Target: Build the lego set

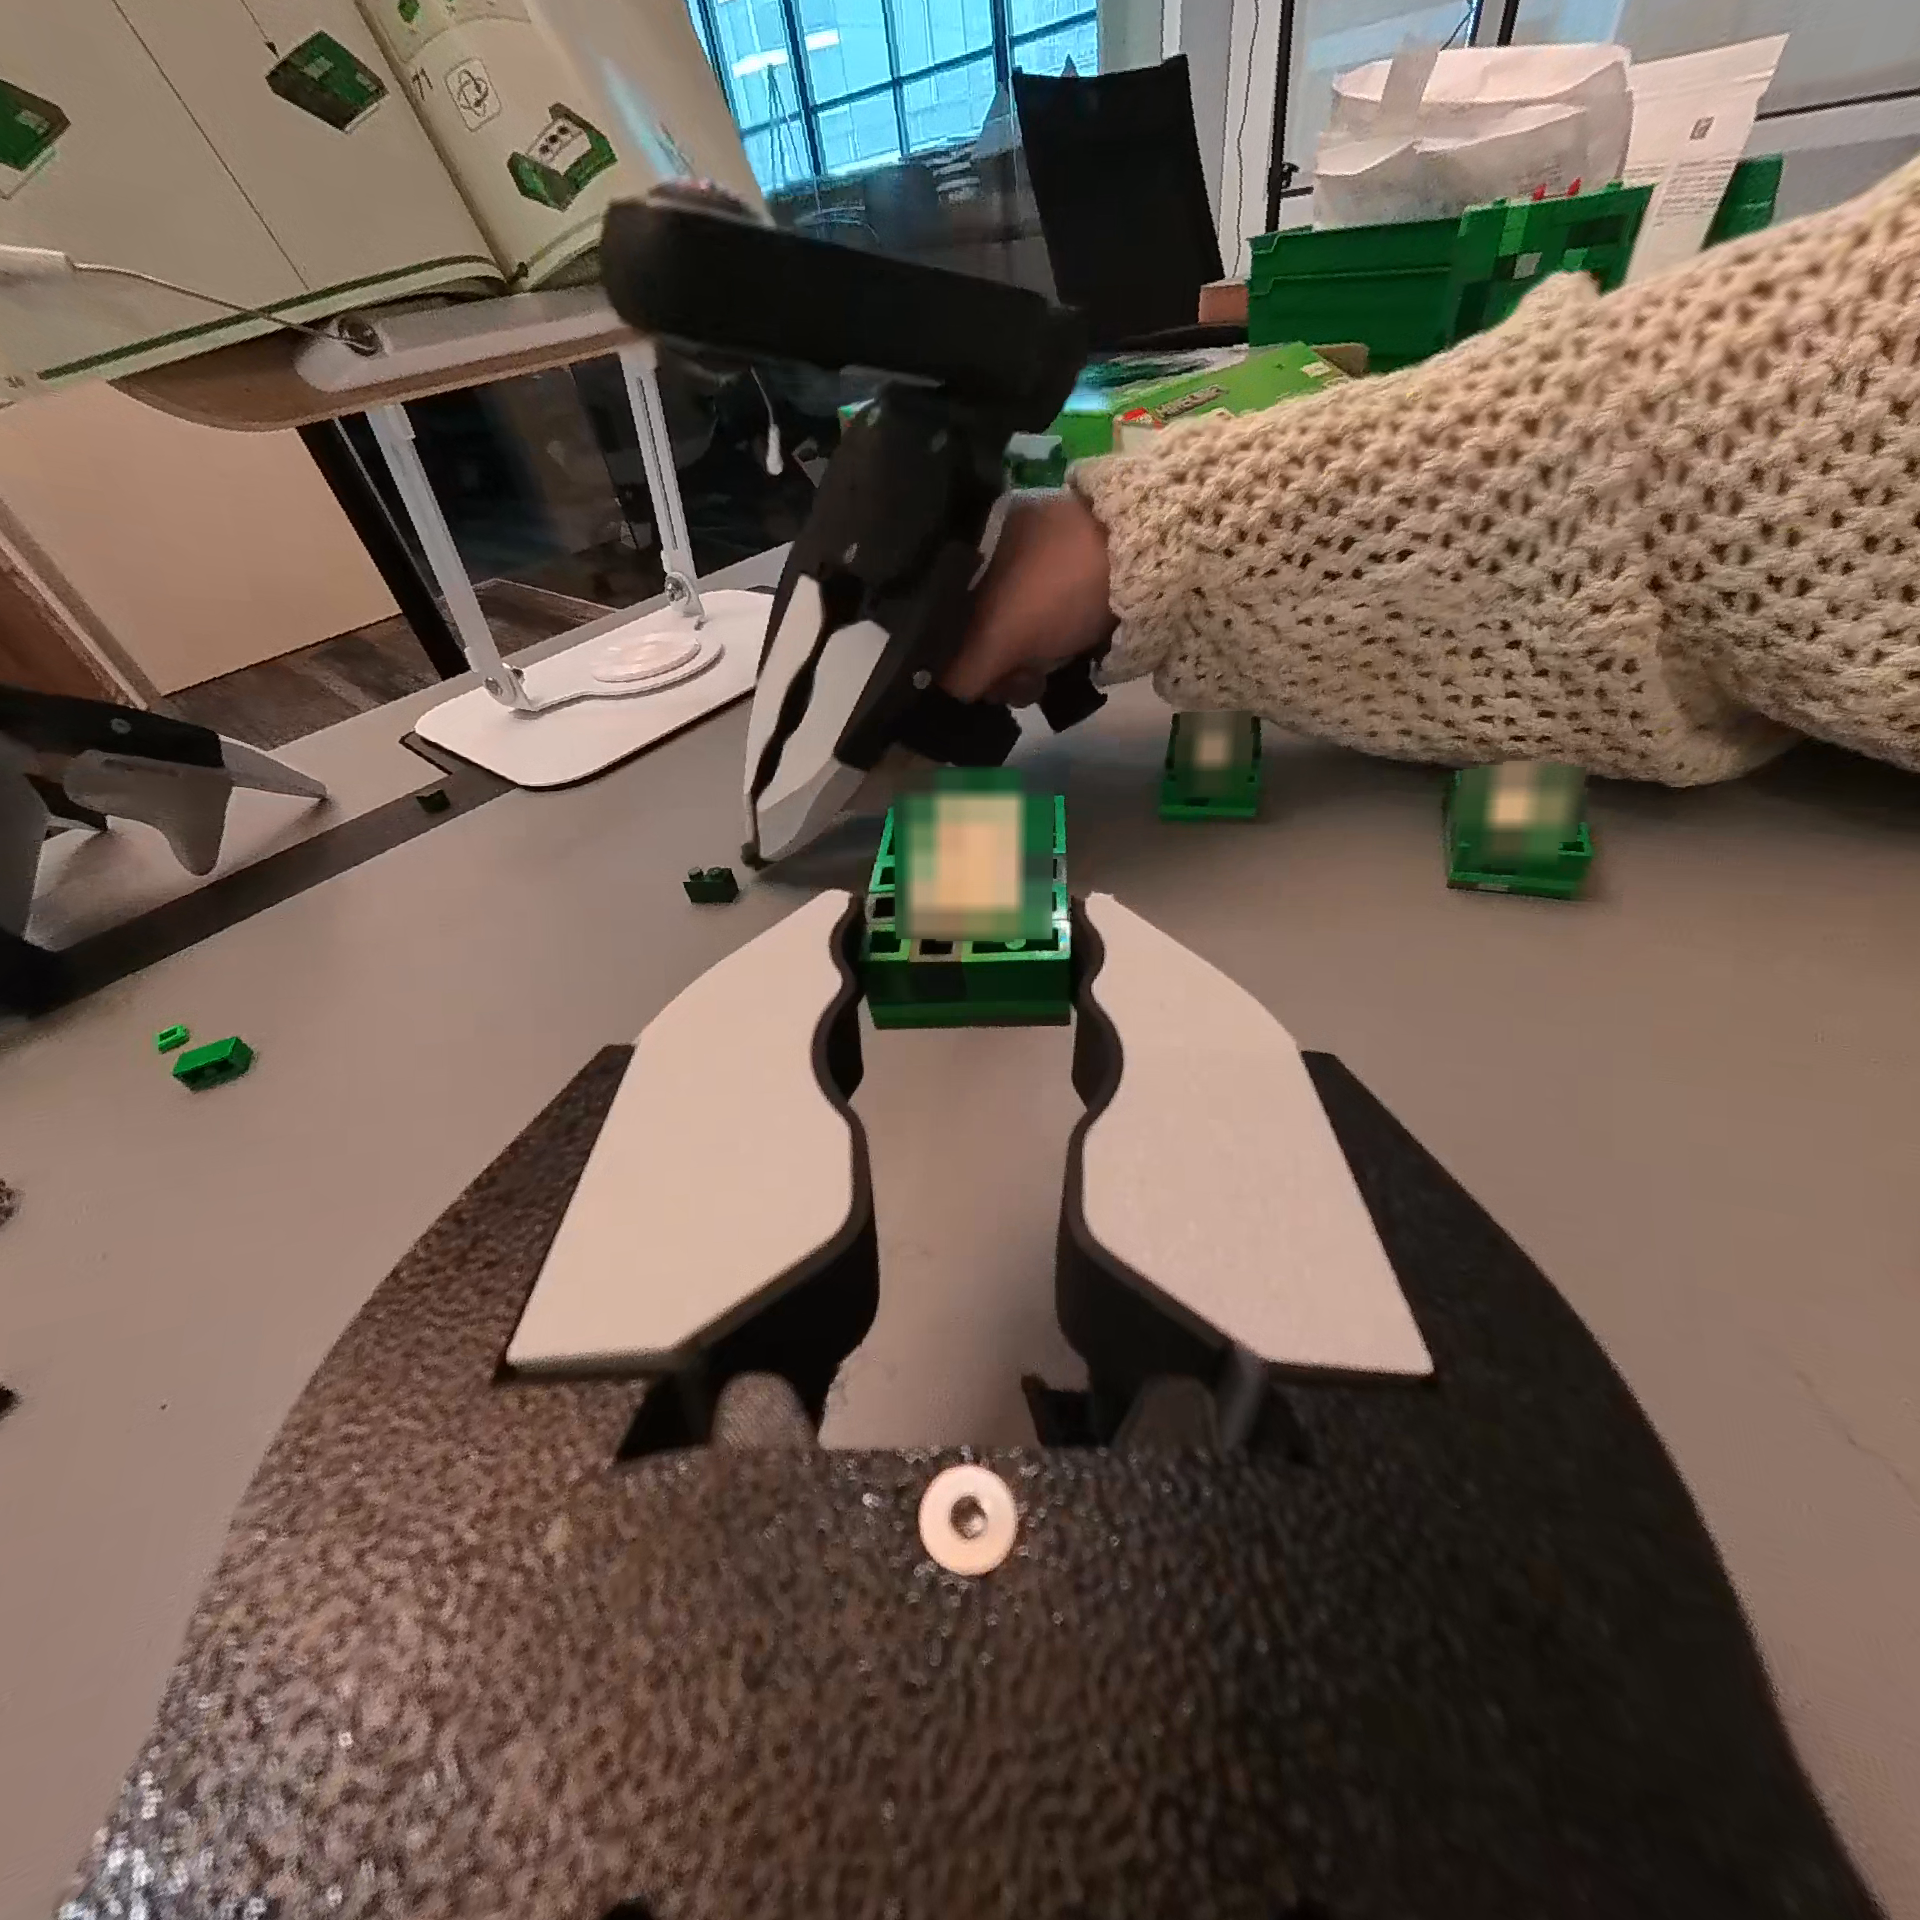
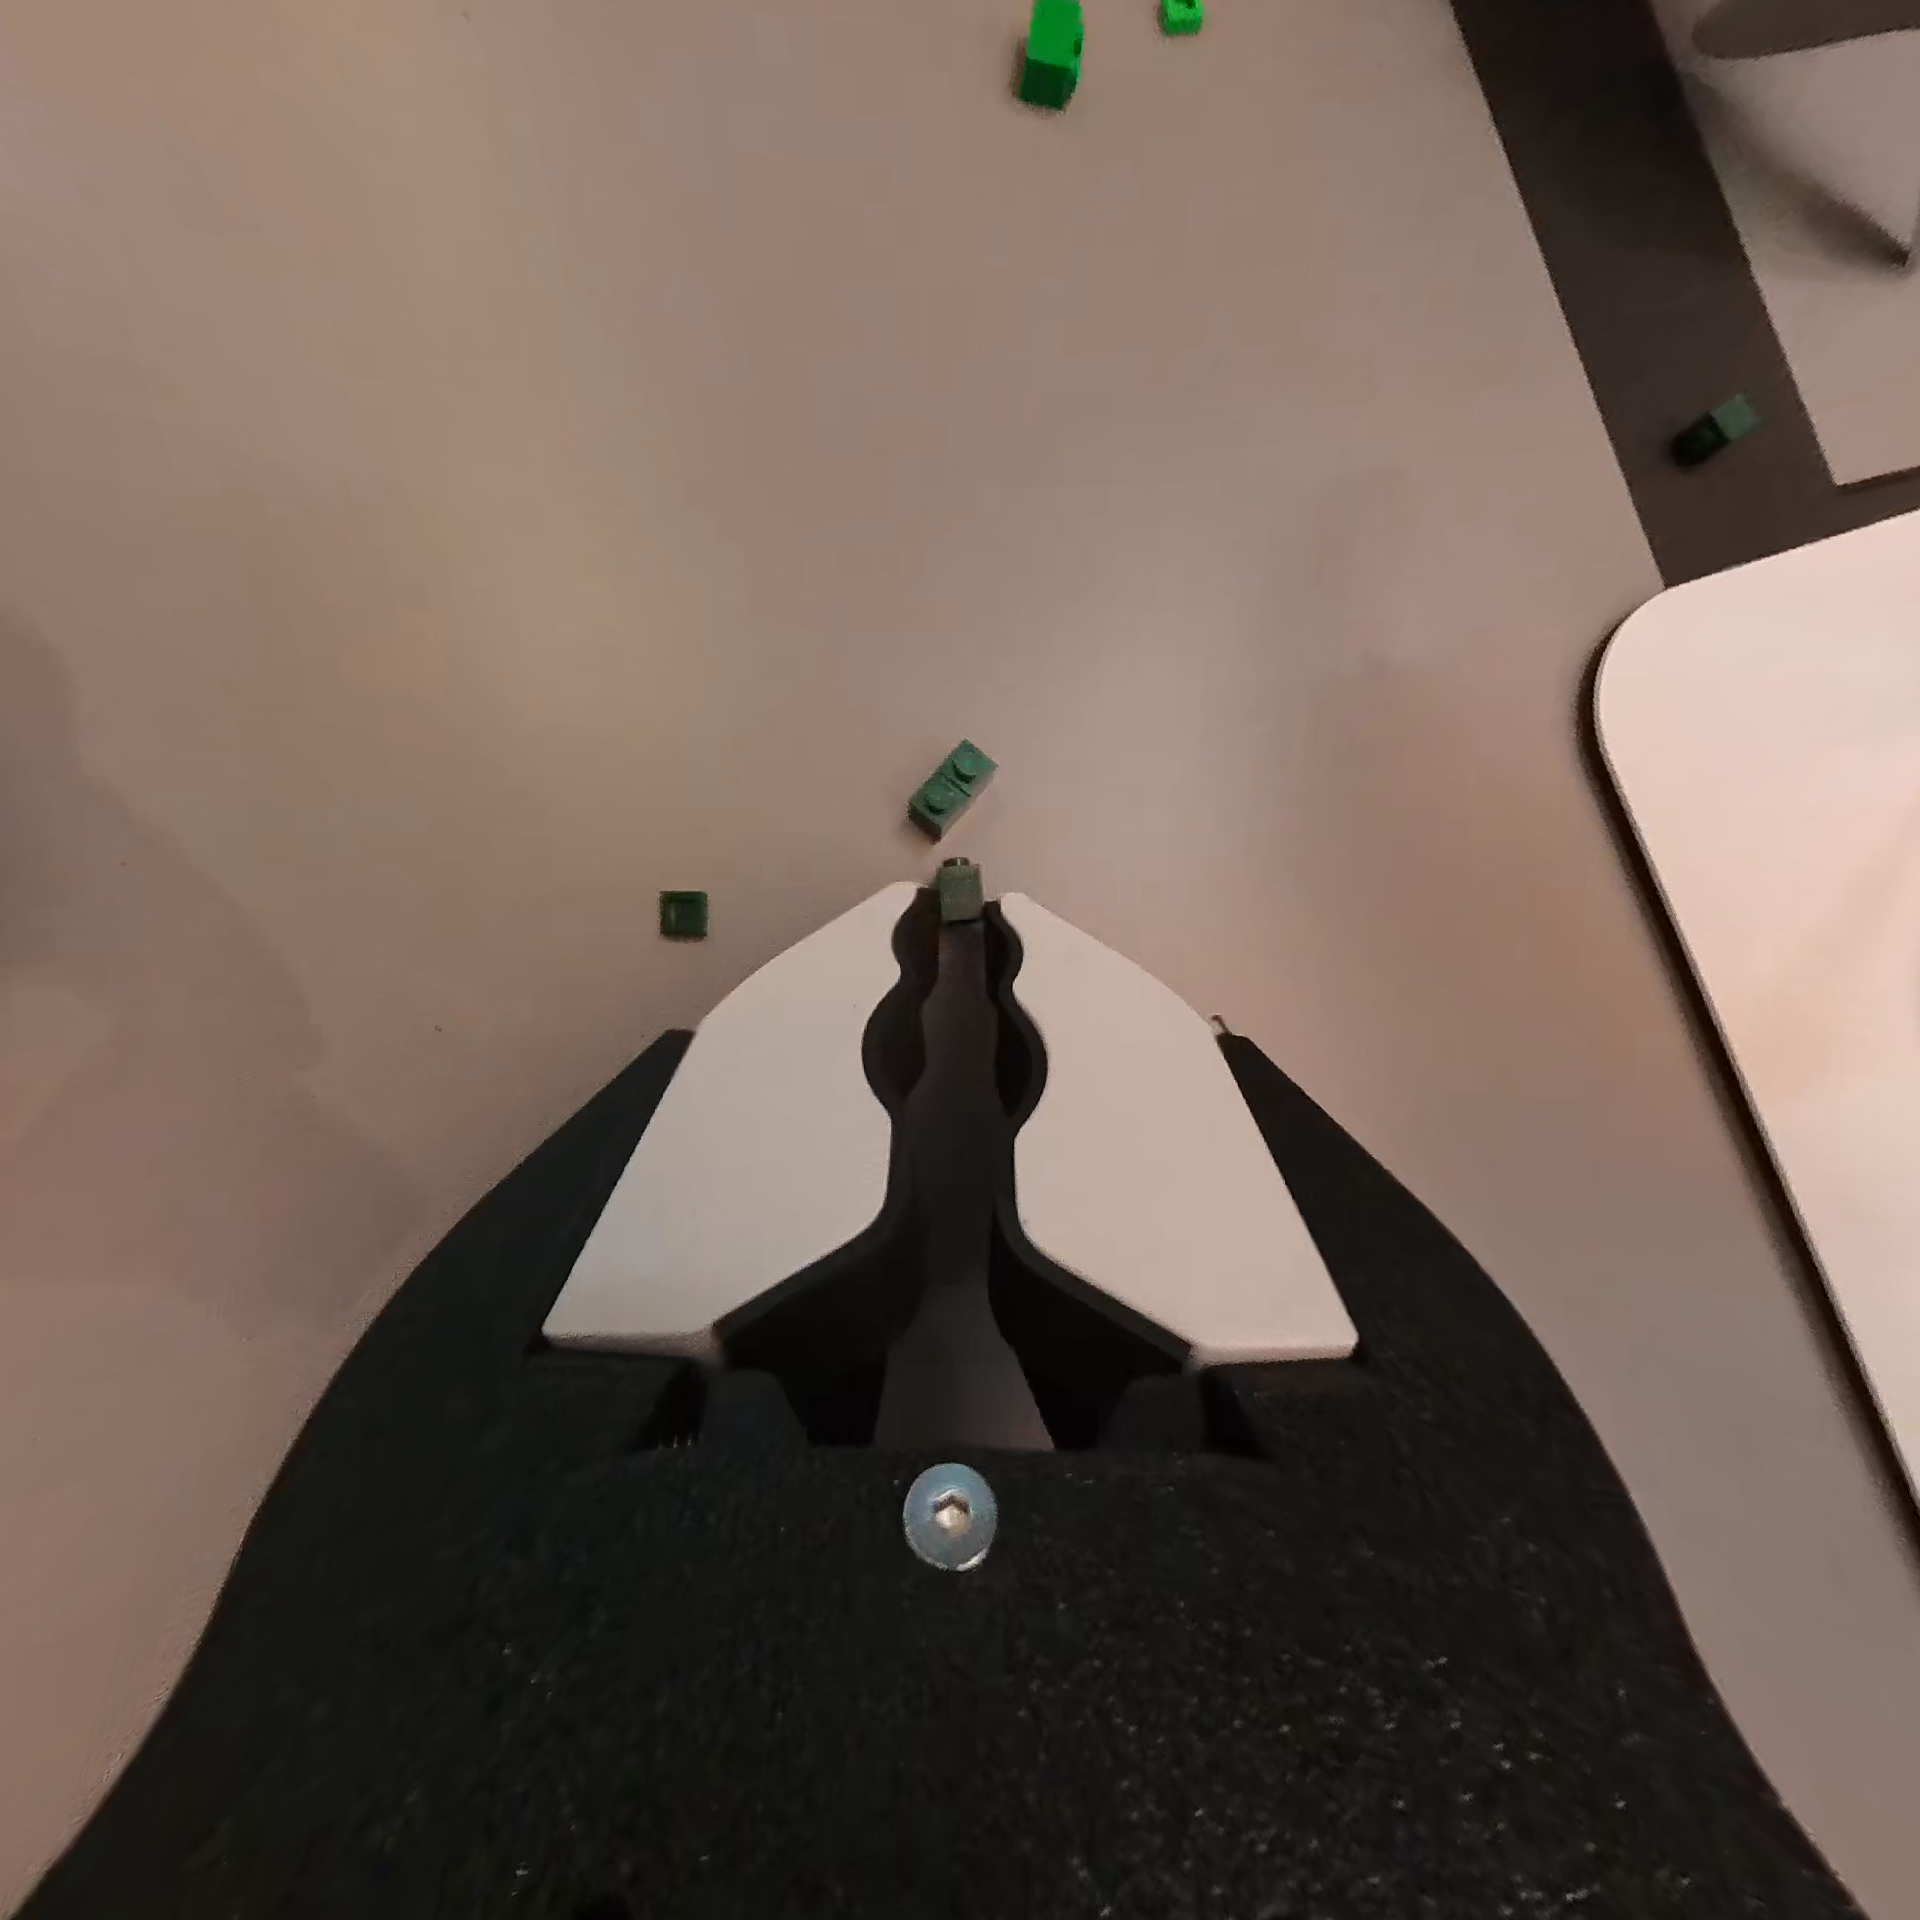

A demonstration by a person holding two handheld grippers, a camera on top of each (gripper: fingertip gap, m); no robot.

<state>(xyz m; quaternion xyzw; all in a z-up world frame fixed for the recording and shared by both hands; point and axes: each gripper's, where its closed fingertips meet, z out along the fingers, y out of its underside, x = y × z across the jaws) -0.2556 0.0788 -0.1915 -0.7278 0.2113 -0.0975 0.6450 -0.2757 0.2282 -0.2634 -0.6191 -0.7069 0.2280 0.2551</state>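
My left gripper is shut on a green Lego block assembly that rests on the grey table, one fingertip on each side of it. My right gripper is shut on a small dark green brick, tips close to the table. It also shows in the left wrist view, pointing down just left of and behind the assembly, held by a hand in a knitted sleeve. A dark green two-stud brick lies just beyond the right tips, and a small dark green tile lies to their left.
Two more green assemblies stand behind at right. Loose green bricks lie on the table at left. A white stand base carries an open instruction booklet. A green Lego build stands at the back. Left tips to right tips: about 15 cm. My right tips are roughly 4 cm from the small dark green tile.
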